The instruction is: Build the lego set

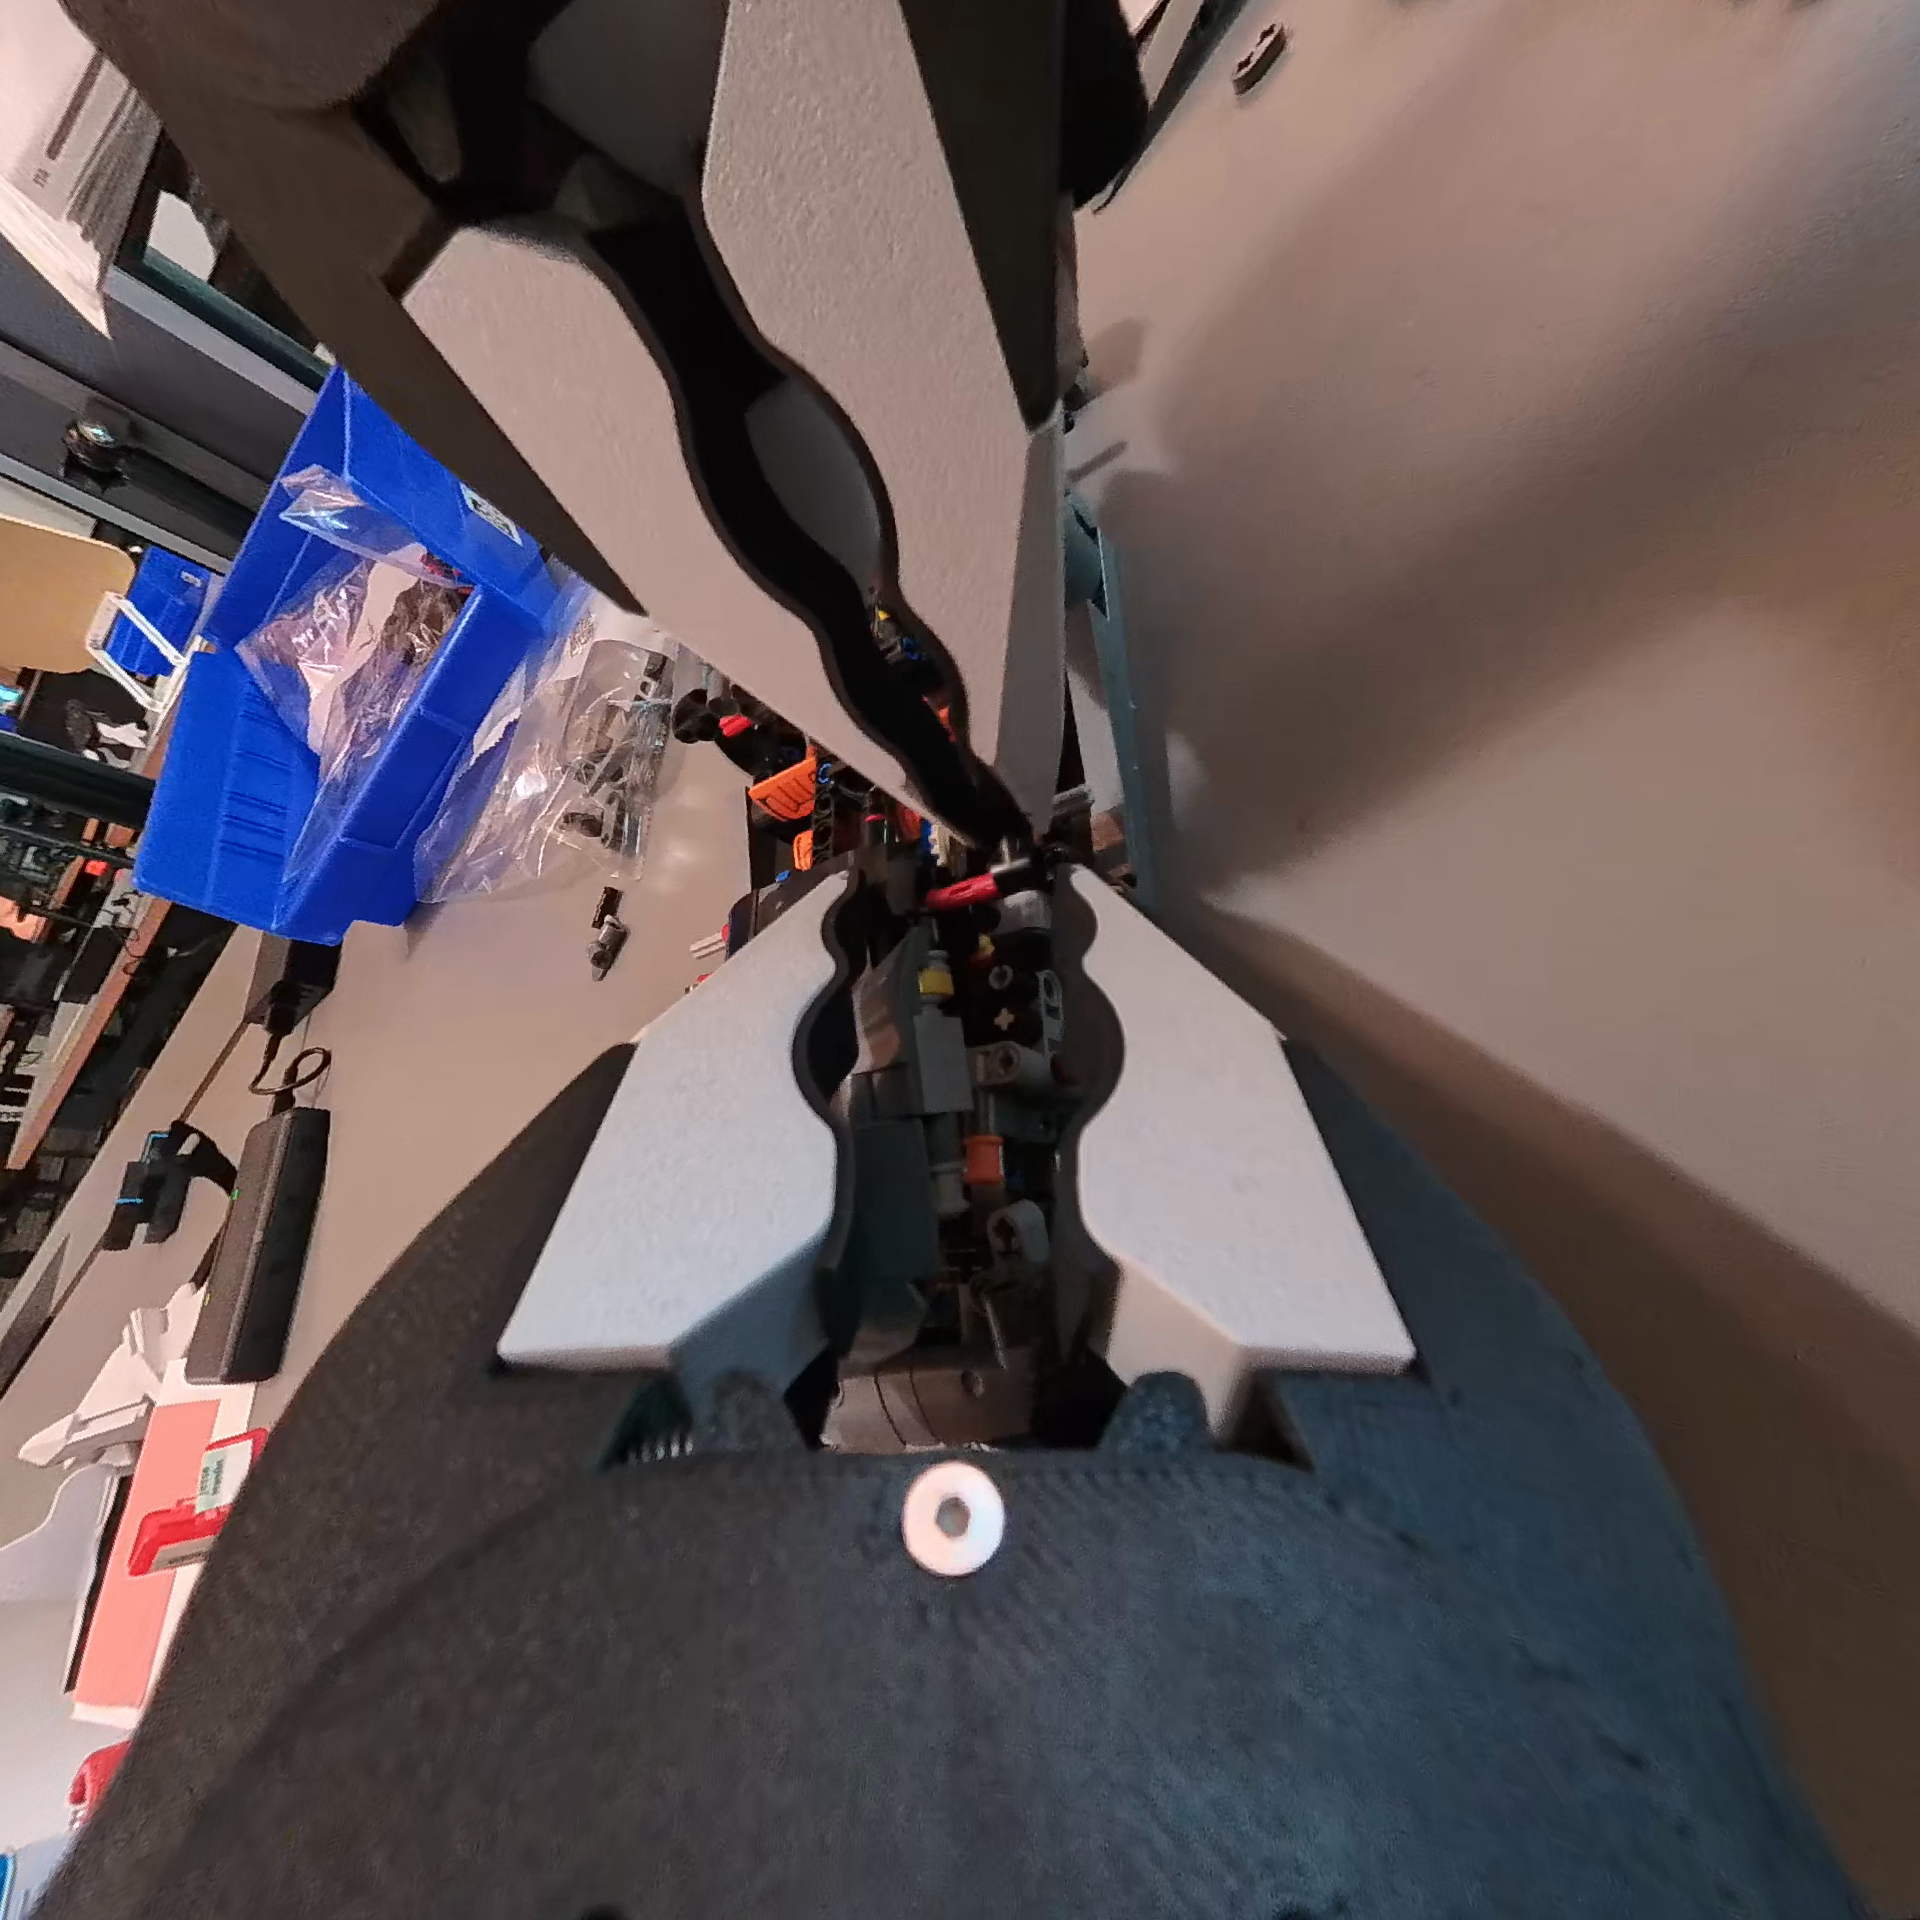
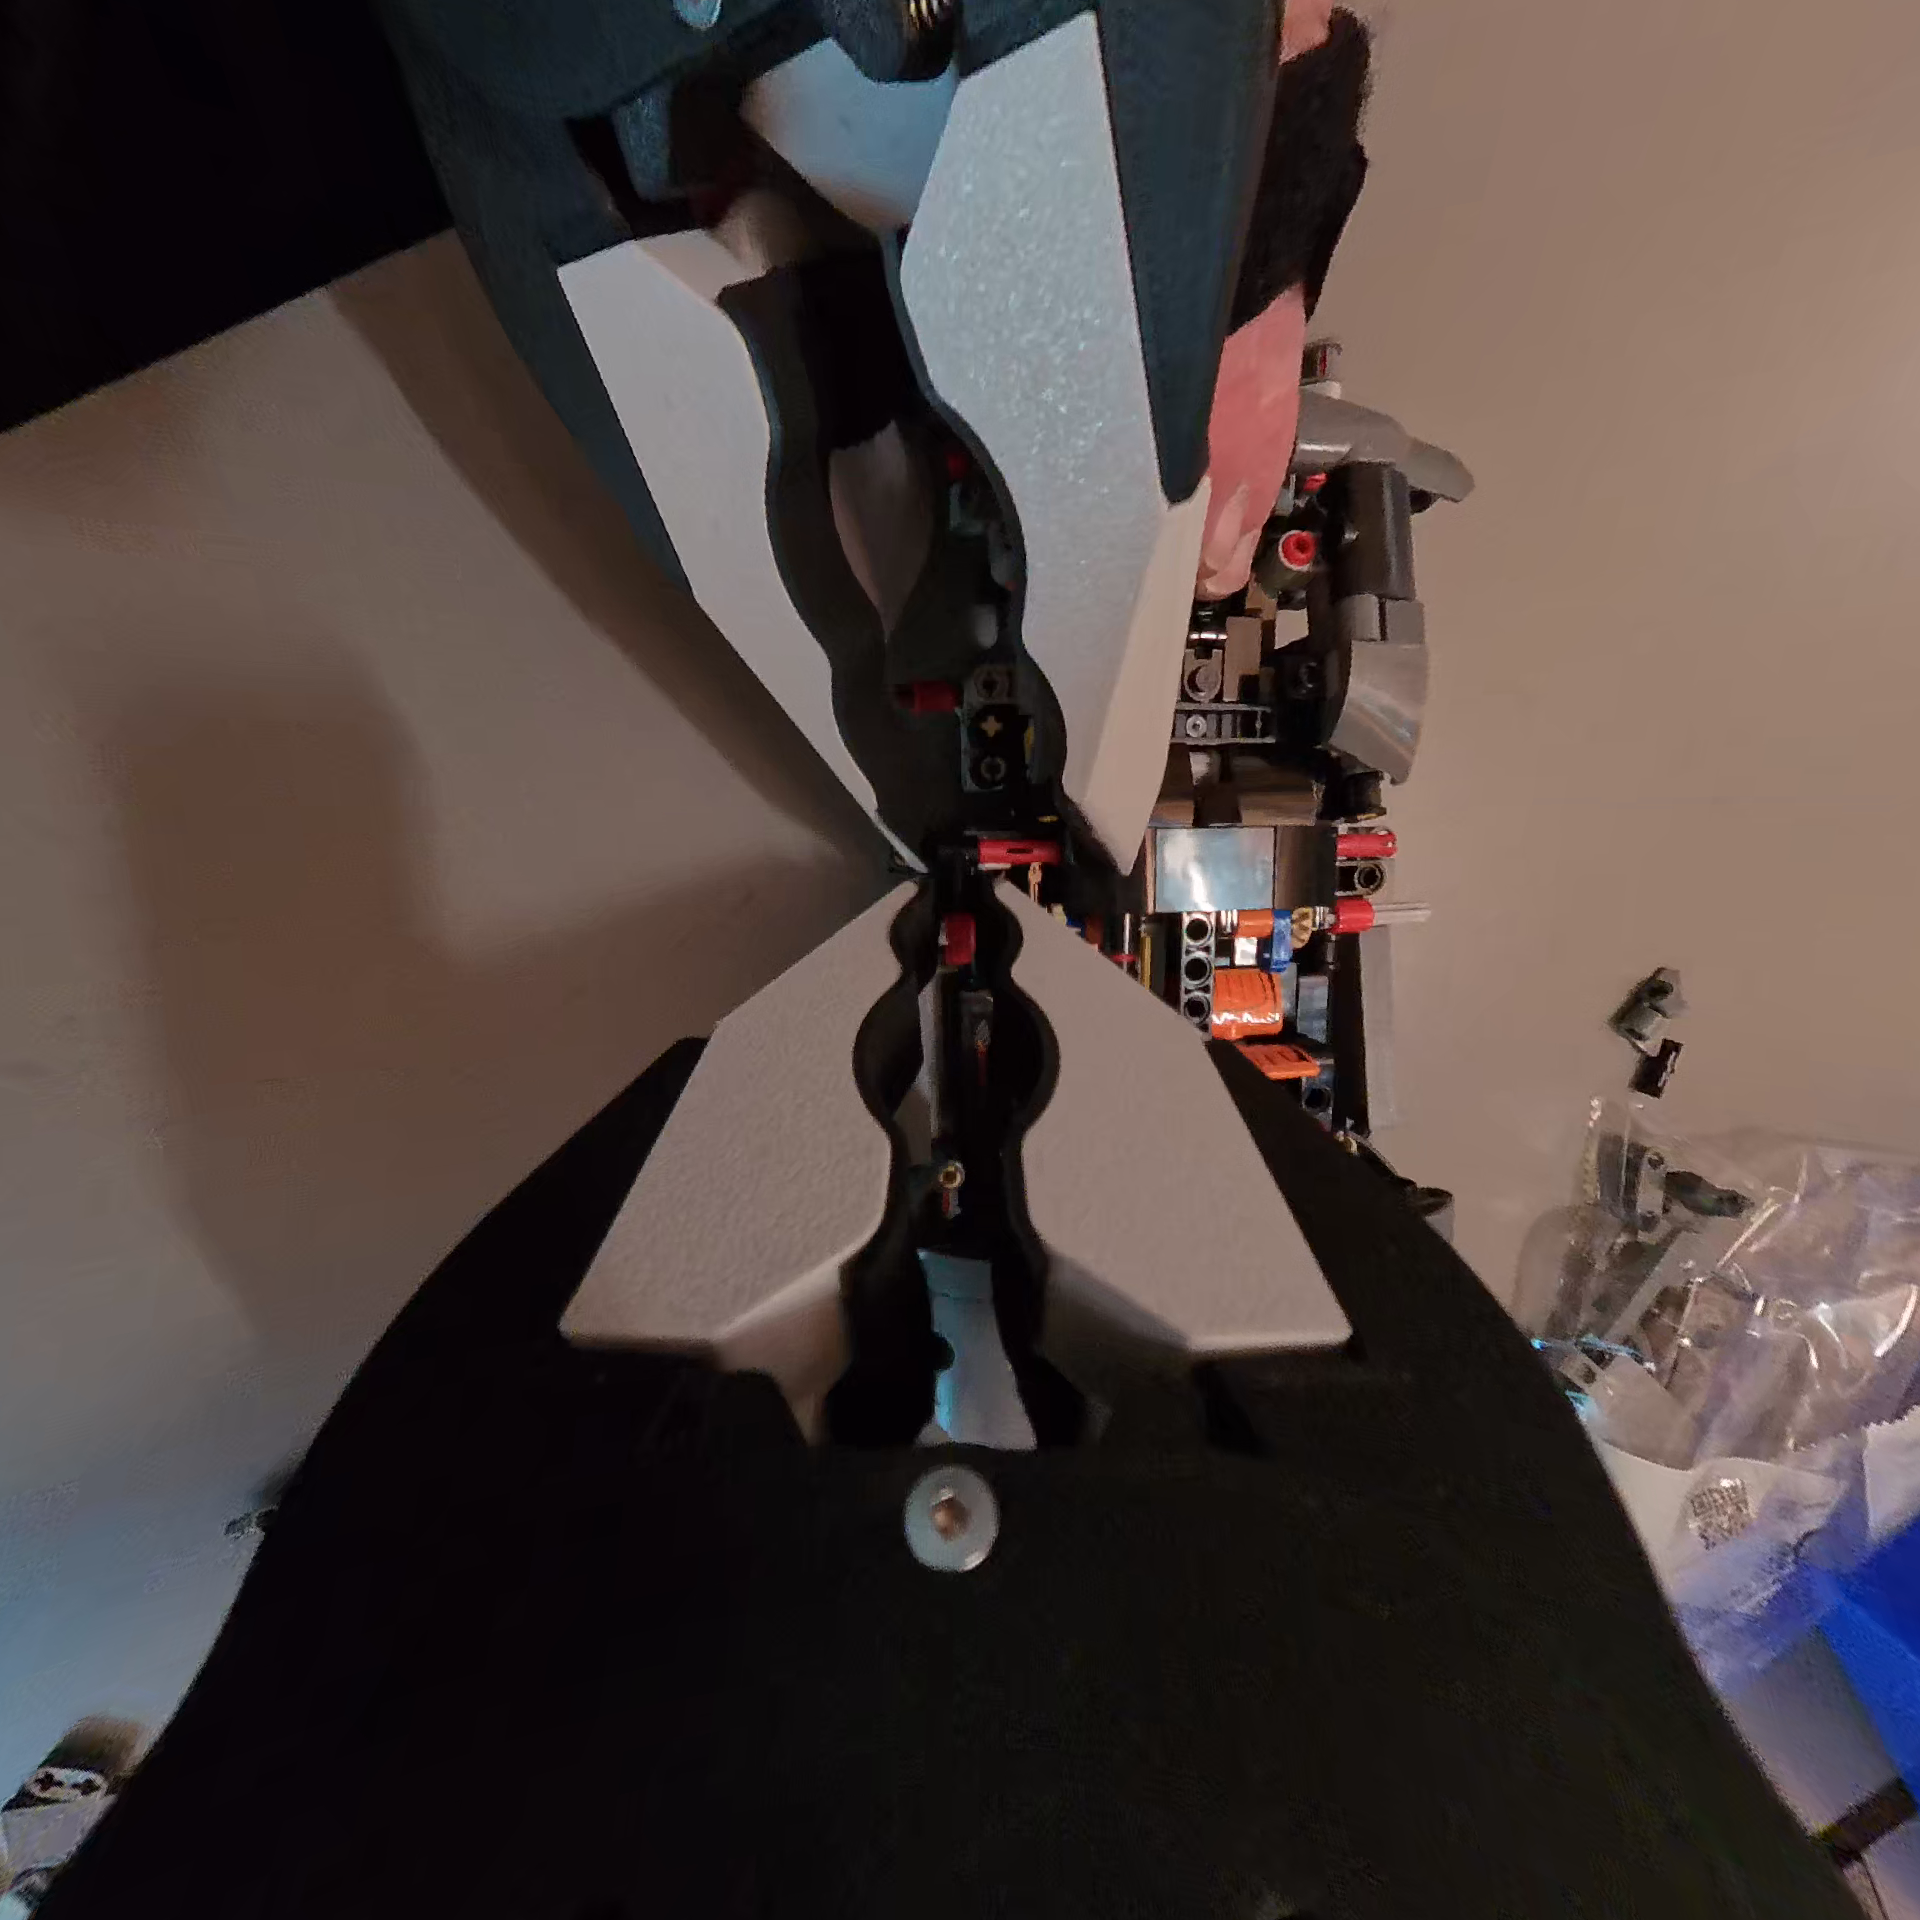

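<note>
- The brick-built model (image 2: 1288,790), grey and black with orange panels, stands on the beige table (image 2: 312,727), both grippers meeting at it.
- Left gripper (image 1: 961,914): fingers half-spread around the model's frame.
- Right gripper (image 2: 961,883): fingers narrow, seemingly pinching a black piece beside the crosswise red pin (image 2: 1013,854).
- Only the right view shows the model's grey curved top.

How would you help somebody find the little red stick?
Find the big black and grey toy brick model on the pale table. Both grippers' tips meet at its edge; there sits the red stick, lying sideways, thin and bright, unlike the chunky orange blocks nearby.
</note>
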`<act>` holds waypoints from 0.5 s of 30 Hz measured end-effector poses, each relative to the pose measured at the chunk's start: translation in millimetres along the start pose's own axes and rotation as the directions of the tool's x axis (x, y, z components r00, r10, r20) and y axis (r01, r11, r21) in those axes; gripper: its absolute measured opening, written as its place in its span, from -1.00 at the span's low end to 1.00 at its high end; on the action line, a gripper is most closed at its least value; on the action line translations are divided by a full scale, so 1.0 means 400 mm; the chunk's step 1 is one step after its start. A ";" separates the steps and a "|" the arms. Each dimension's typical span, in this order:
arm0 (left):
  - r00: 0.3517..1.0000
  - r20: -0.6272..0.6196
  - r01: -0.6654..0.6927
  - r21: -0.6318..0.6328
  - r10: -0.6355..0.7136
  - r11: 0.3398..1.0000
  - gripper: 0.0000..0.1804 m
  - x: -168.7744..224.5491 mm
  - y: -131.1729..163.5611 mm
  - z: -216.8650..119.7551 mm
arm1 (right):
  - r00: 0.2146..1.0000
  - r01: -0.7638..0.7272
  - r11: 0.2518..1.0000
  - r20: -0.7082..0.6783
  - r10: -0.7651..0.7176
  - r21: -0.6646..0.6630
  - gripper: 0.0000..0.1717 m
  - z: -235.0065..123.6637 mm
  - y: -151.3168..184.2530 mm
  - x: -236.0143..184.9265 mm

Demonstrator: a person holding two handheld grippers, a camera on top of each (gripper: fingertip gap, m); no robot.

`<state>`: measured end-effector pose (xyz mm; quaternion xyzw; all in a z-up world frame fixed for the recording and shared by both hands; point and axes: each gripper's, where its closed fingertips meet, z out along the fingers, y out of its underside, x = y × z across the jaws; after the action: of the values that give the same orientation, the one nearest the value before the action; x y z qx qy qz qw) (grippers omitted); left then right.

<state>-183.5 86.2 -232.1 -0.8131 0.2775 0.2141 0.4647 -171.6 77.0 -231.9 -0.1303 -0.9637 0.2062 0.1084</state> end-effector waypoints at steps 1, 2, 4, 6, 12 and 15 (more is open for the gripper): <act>1.000 -0.004 0.000 0.002 0.000 1.000 -0.62 0.001 0.000 0.000 | 1.000 -0.003 1.000 0.002 0.003 0.007 -0.96 0.001 -0.003 0.000; 1.000 -0.003 -0.001 0.002 0.001 1.000 -0.62 0.000 0.000 0.000 | 1.000 -0.002 1.000 0.001 0.002 0.006 -0.96 0.002 -0.005 0.001; 1.000 0.002 0.001 0.004 -0.001 1.000 -0.64 -0.004 0.001 0.001 | 1.000 0.002 1.000 -0.003 -0.002 -0.007 -0.96 0.002 -0.003 0.003; 1.000 0.002 0.004 0.004 -0.004 1.000 -0.64 -0.005 0.002 0.001 | 1.000 0.002 1.000 -0.007 -0.003 -0.015 -0.96 0.002 -0.003 0.005; 1.000 -0.013 0.007 0.016 -0.006 1.000 -0.65 -0.004 0.001 -0.001 | 1.000 0.007 0.999 -0.020 -0.008 -0.050 -0.96 0.003 -0.001 0.006; 1.000 -0.026 0.013 0.022 -0.013 1.000 -0.67 -0.002 -0.002 -0.003 | 0.999 0.012 0.997 -0.034 -0.015 -0.073 -0.96 0.004 0.002 0.009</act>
<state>-183.6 85.7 -230.5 -0.8123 0.2805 0.1975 0.4717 -175.2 78.0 -233.1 -0.1311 -0.9694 0.1681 0.1217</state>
